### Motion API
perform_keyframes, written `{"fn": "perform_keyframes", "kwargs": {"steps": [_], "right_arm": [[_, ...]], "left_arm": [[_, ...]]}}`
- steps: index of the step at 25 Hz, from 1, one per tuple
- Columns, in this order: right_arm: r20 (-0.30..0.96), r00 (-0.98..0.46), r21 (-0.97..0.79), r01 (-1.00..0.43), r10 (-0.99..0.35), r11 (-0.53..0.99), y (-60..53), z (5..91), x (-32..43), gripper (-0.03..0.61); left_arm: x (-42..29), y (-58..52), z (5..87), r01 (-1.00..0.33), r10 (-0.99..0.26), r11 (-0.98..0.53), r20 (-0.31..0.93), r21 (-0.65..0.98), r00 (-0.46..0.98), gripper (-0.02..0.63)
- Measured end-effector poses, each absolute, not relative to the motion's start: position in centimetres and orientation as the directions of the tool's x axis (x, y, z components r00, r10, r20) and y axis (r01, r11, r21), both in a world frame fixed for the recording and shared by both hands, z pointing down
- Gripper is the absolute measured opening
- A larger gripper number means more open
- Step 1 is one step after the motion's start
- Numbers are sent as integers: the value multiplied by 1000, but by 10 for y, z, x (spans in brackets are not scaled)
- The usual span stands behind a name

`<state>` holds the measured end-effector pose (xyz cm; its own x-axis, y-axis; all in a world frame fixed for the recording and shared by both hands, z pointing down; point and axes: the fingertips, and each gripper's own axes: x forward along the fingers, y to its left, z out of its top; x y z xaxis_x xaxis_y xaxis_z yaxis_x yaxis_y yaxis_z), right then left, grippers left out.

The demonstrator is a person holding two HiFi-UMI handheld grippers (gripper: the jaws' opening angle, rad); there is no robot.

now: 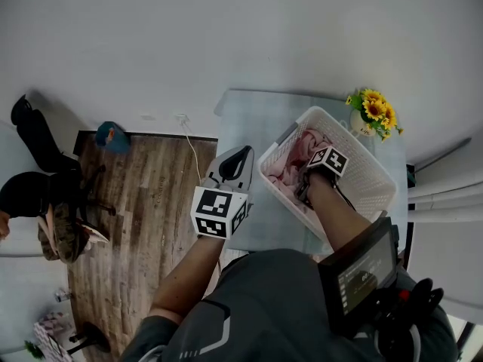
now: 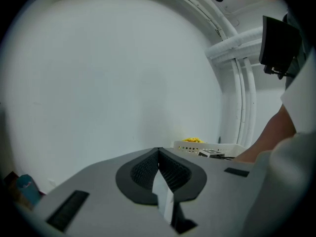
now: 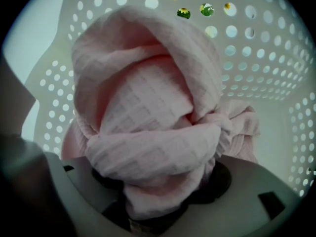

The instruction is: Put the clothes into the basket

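Pale counter (image 1: pixel 243 119) up against a white wall, wood floor (image 1: pixel 143 194) off to its left, and nearest me the left gripper (image 2: pixel 159 154) hangs over the counter's left side with its jaws pressed together and nothing in them. A bit further out, the right gripper (image 3: pixel 160 209) is down inside the white perforated basket (image 1: pixel 371 169), clamped on a bunched-up pink waffle-weave cloth (image 3: pixel 148 112) that's inside the basket too, with more pink fabric piled around it. Just past the basket's far corner there's a little vase of sunflowers (image 1: pixel 375 111).
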<state>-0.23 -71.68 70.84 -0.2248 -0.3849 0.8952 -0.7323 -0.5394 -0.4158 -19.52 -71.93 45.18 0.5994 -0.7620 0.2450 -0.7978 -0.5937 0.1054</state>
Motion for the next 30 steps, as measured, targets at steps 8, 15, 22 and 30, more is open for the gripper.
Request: {"fn": "perform_keyframes", "kwargs": {"steps": [8,15,22,30], "right_arm": [[903,-196,-390,-747,-382,-539,-719,706,1,341],[885,-237,-429,-749,-400,-505,-725,707,-1,344],[846,-300,-508,-705,-441,-496,-721,682,-2,402],[714,-431,-660,-676,-552,-327,-696,597,4,408]], "left_arm": [[-191,-717,452,-788,-753,-607,241,105,612,9],[-189,-713,449,-791,-757,-604,242,98,608,8],[-191,-697,445,-810,-779,-581,229,85,583,9],[-168,-653,414,-830,-811,-551,177,89,557,9]]}}
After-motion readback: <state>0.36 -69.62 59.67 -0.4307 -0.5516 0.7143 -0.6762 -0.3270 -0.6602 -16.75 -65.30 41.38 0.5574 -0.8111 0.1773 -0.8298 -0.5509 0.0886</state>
